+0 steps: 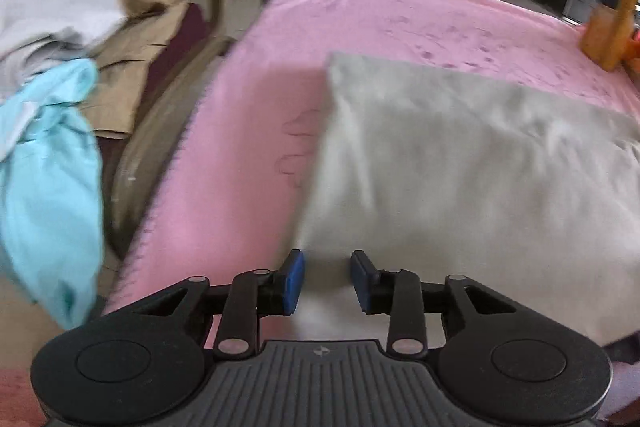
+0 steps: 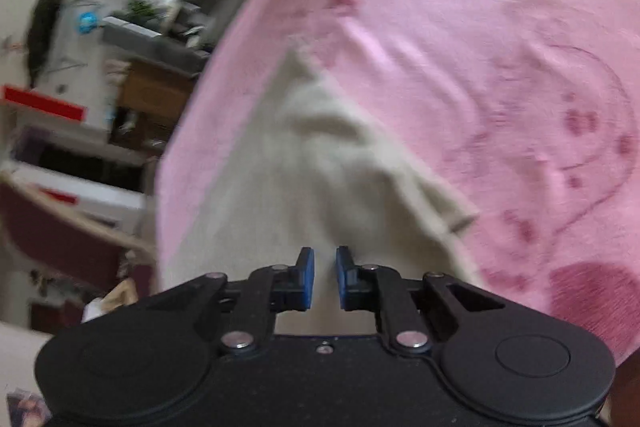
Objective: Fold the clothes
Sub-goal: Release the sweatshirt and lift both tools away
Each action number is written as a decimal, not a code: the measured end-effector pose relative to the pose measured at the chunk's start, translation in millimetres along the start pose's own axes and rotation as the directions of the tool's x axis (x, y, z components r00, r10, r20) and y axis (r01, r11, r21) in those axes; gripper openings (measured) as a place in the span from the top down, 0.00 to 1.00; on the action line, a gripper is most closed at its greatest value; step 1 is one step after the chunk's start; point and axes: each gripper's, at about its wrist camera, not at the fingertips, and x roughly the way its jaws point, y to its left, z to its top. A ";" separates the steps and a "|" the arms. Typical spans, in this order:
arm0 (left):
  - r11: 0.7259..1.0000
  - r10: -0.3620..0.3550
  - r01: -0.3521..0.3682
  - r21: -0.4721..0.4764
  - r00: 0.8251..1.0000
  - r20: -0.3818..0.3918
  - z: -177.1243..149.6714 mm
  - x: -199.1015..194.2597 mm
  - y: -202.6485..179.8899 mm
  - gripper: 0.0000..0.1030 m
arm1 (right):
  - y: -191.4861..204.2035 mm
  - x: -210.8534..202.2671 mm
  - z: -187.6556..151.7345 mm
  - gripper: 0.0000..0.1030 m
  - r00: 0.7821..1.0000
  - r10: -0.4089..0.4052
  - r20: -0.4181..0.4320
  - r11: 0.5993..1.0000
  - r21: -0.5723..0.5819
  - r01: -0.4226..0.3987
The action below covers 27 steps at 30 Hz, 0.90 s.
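A: Cloth first: where is it lying?

B: The grey garment (image 1: pixel 460 163) is lying spread on the pink sheet (image 1: pixel 248 99) of the bed, its near hem running under both tools. Whether it is already doubled over, the blur is hiding.

A: And the left hand-held gripper (image 1: pixel 327 281)?

B: It is hovering over the hem at six o'clock in its view, jaws standing apart with grey fabric showing in the gap, clamping nothing that I can see.

A: The right hand-held gripper (image 2: pixel 325 277)?

B: Its blue pads are nearly together, a thin gap showing; whether cloth is being pinched there I cannot tell. The garment (image 2: pixel 320 179) is bunching into a ridge running toward twelve o'clock.

A: Advice for a clean fold?

B: I am judging that both tools should be gripping the same edge, level with each other, and that ridge needs flattening or the crease will set crooked.

A: Anything crowding the work?

B: At nine o'clock in the left view a pile of clothes (image 1: pixel 52 99) is sitting on a chair (image 1: pixel 168 131), well clear. An orange wooden object (image 1: pixel 612 11) is standing near the far right corner; a wide sweep could be catching it.
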 end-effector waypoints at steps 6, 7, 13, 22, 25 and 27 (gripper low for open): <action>0.980 0.003 0.005 -0.200 0.999 0.042 1.5 -30.3 45.6 0.80 | -7.9 -55.9 6.6 0.89 0.965 -0.088 0.246 0.994 0.079 0.071; 0.975 -0.022 0.038 -0.217 0.997 0.078 4.4 -41.1 50.6 0.80 | -2.3 -61.9 6.0 0.89 0.969 -0.050 0.241 0.997 0.066 0.035; 0.972 -0.142 0.186 -0.146 0.952 0.270 34.4 -101.1 44.8 0.78 | 69.6 -88.7 11.5 0.86 0.967 0.138 0.214 0.986 -0.127 -0.112; 0.966 -0.236 0.252 -0.060 0.951 0.199 62.9 -53.3 3.2 0.71 | 169.1 -64.7 39.9 0.78 0.948 0.263 0.179 0.913 -0.365 -0.184; 0.966 -0.248 0.257 -0.040 0.957 0.147 67.5 -24.5 -11.2 0.71 | 148.0 -27.0 48.7 0.76 0.962 0.203 0.184 0.933 -0.336 -0.133; 0.965 -0.256 0.260 -0.028 0.960 0.112 70.5 -5.4 -20.8 0.77 | 123.5 -3.2 50.4 0.76 0.976 0.143 0.163 0.956 -0.279 -0.093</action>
